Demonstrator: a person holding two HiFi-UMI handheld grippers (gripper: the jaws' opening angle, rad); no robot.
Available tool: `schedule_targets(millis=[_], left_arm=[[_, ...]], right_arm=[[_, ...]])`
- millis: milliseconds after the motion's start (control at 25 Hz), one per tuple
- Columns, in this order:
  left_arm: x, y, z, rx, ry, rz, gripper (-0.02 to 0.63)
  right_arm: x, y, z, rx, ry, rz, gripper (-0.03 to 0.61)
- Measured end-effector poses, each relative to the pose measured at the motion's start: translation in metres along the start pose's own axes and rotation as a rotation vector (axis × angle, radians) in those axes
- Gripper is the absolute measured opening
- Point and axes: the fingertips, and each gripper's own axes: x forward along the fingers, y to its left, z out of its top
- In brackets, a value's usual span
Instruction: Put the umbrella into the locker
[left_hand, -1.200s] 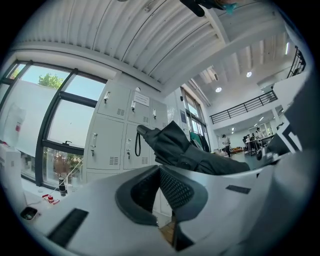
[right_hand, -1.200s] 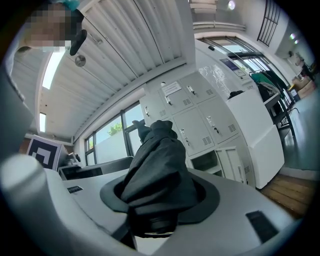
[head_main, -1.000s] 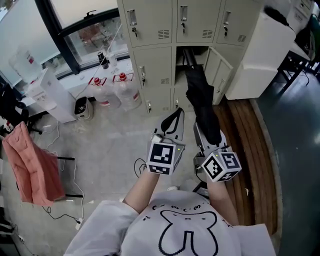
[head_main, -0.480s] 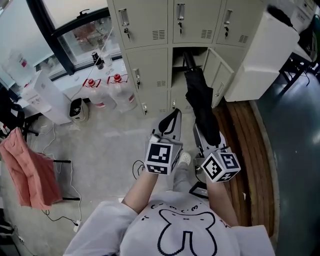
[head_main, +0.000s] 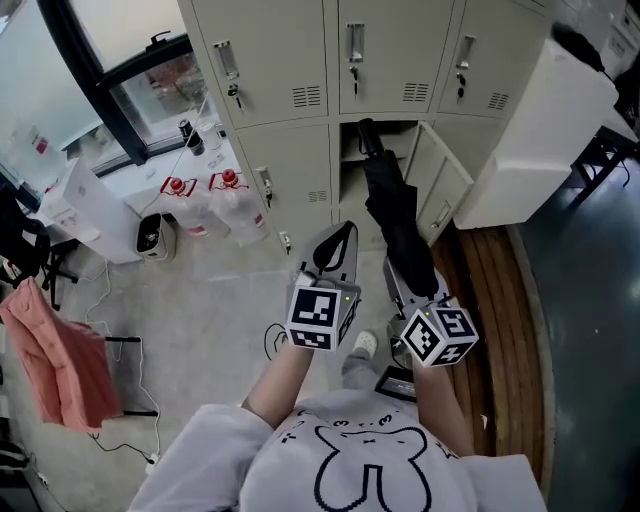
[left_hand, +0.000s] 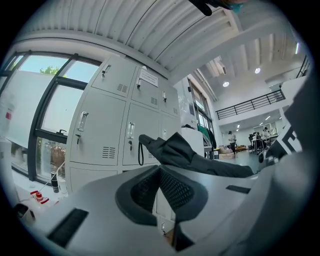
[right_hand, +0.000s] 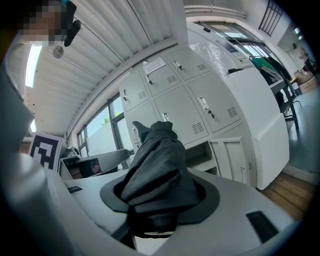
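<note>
A folded black umbrella (head_main: 395, 215) sticks forward out of my right gripper (head_main: 412, 278), whose jaws are shut on its lower end. Its strapped handle end reaches the mouth of the open middle-row locker (head_main: 352, 170), whose door (head_main: 440, 190) swings out to the right. In the right gripper view the umbrella (right_hand: 157, 165) fills the space between the jaws, with the open locker (right_hand: 197, 155) behind it. My left gripper (head_main: 338, 240) hangs level beside the umbrella on its left, shut and empty. The left gripper view shows the umbrella (left_hand: 200, 157) crossing in front of the lockers.
Closed grey lockers (head_main: 280, 90) surround the open one. A tall white cabinet (head_main: 530, 140) stands at the right beside a wooden floor strip (head_main: 490, 300). Two red-capped water jugs (head_main: 225, 200) sit at the left of the lockers. A pink cloth (head_main: 50, 350) and cables (head_main: 130, 400) lie at the far left.
The person has stepped closer to the lockers. Both grippers moved forward together, and the umbrella's far end has come up to the open locker's mouth.
</note>
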Motion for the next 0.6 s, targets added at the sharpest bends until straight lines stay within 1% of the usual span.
schedule_targets(millis=[200, 400, 600], left_arm=[[0.057, 0.014, -0.006, -0.017, 0.027, 0.013, 0.002], [0.108, 0.018, -0.024, -0.037, 0.084, 0.016, 0.002], [0.148, 0.027, -0.044, -0.059, 0.132, 0.026, 0.002]], right_arm=[[0.038, -0.046, -0.008, 0.045, 0.098, -0.025, 0.218], [0.071, -0.09, -0.029, 0.076, 0.233, -0.047, 0.218], [0.096, -0.125, -0.053, 0.098, 0.356, -0.071, 0.218]])
